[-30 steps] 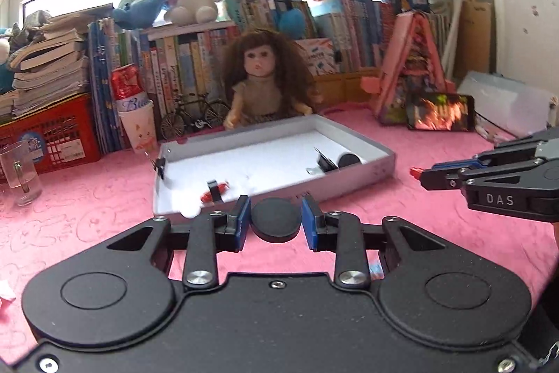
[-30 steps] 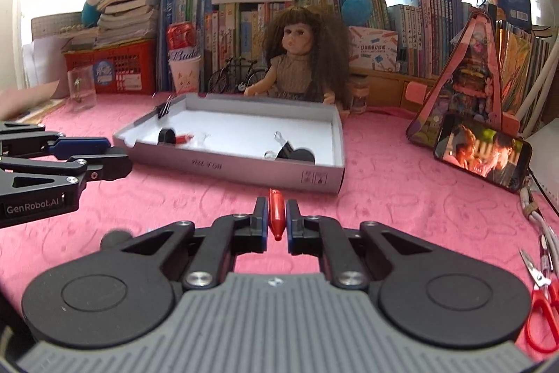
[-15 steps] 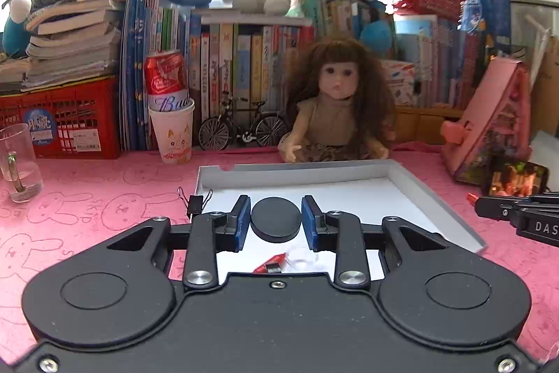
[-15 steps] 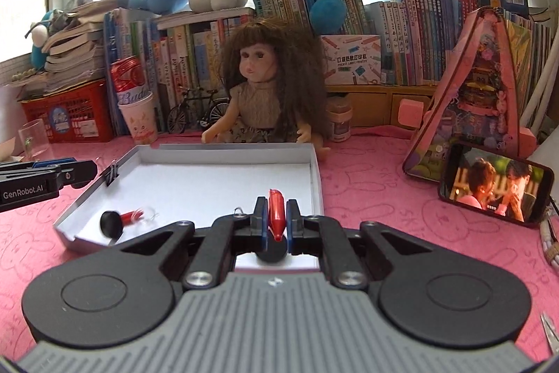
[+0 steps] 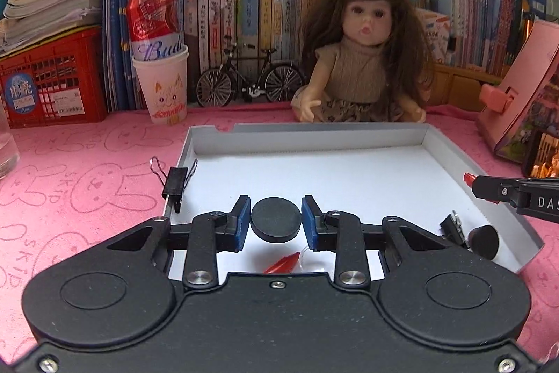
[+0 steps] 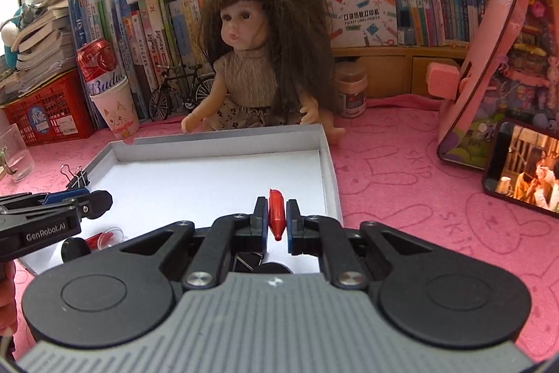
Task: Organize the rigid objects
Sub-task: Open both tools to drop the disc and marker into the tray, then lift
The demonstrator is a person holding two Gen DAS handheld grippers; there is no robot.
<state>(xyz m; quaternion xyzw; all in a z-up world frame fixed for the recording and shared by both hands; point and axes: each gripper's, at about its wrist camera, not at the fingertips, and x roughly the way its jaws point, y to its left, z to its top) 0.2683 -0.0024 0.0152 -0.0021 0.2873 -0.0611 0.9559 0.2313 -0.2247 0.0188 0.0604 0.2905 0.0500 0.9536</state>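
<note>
My left gripper (image 5: 276, 222) is shut on a flat black disc (image 5: 276, 219) and holds it above the near part of the shallow white box (image 5: 384, 131). My right gripper (image 6: 277, 220) is shut on a small red clip (image 6: 276, 214) and holds it over the box's right side (image 6: 330, 170). In the box lie a red clip with a clear piece (image 5: 283, 263), a black binder clip (image 5: 454, 228) and a black round cap (image 5: 484, 238). Another binder clip (image 5: 174, 180) is fastened on the box's left rim.
A doll (image 5: 363, 58) sits just behind the box. A toy bicycle (image 5: 249, 83), a paper cup holding a red can (image 5: 162, 86), a red crate (image 5: 49, 83) and rows of books line the back. A phone (image 6: 527, 170) leans on a pink stand at the right.
Both grippers have moved forward from the pink cloth to above the box, still holding the disc and the red clip. The box looms larger in both views.
</note>
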